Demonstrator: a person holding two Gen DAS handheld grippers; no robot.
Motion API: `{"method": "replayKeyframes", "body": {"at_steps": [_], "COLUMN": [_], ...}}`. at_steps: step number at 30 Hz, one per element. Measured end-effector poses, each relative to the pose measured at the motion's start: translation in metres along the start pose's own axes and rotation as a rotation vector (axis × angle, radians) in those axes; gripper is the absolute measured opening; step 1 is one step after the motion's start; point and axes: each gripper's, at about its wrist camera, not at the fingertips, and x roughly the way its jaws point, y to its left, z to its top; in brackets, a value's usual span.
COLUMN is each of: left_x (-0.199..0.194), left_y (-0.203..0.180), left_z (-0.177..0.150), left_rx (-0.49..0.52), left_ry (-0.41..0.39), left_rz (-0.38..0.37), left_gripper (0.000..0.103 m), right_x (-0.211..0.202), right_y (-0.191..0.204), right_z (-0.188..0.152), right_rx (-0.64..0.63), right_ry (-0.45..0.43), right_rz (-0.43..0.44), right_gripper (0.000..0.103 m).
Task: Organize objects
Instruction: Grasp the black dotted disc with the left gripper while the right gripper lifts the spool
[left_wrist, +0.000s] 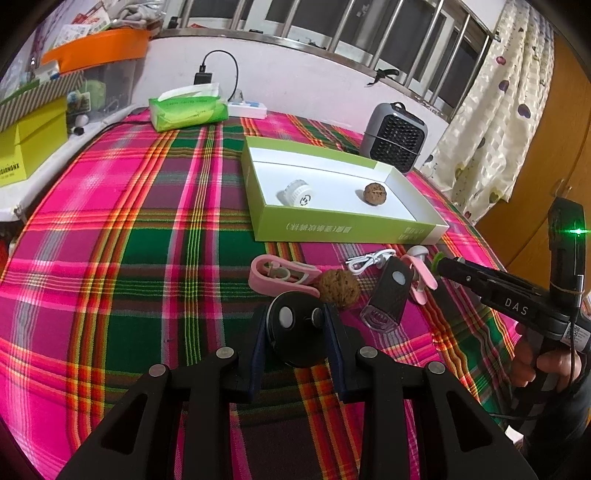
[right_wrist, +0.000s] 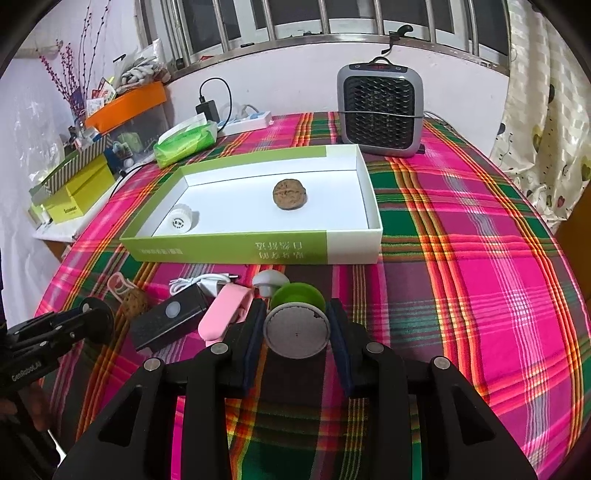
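My left gripper (left_wrist: 295, 314) is shut on a flat black disc (left_wrist: 291, 325) that rests on the plaid cloth. A walnut (left_wrist: 339, 288), a pink clip (left_wrist: 280, 275) and a black button device (left_wrist: 391, 291) lie just beyond it. My right gripper (right_wrist: 296, 310) is shut on a round thing with a grey face and a green base (right_wrist: 297, 332), its blue pads against both sides. From the left wrist view only a green edge shows at that gripper's tips (left_wrist: 439, 263). The open green and white box (right_wrist: 221, 251) holds a white cap (right_wrist: 181, 221) and a second walnut (right_wrist: 290, 194).
A white cable (right_wrist: 203, 282), a pink piece (right_wrist: 225, 314) and a white dome (right_wrist: 269, 280) lie between the box and the grippers. A grey heater (right_wrist: 380, 110) stands behind the box, a green tissue pack (right_wrist: 184, 142) at the back left. Boxes crowd the left shelf.
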Motion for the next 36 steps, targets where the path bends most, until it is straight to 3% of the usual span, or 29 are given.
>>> {"method": "replayKeyframes", "body": {"at_steps": [19,36], "left_x": [-0.008,0.019], "left_y": [-0.013,-0.021], "left_z": [0.029,0.081], "left_rx": [0.036,0.056], "left_ry": [-0.035,-0.04], "left_rz": [0.0,-0.017], "left_gripper": [0.027,0.027], "right_x": [-0.014,-0.002], "right_y": [-0.006,-0.009], "right_z": [0.017,0.067], "right_rx": [0.011,-0.037], "right_ry": [-0.045,-0.054], "right_rz": [0.0,-0.004], "right_gripper": [0.035,0.035]}}
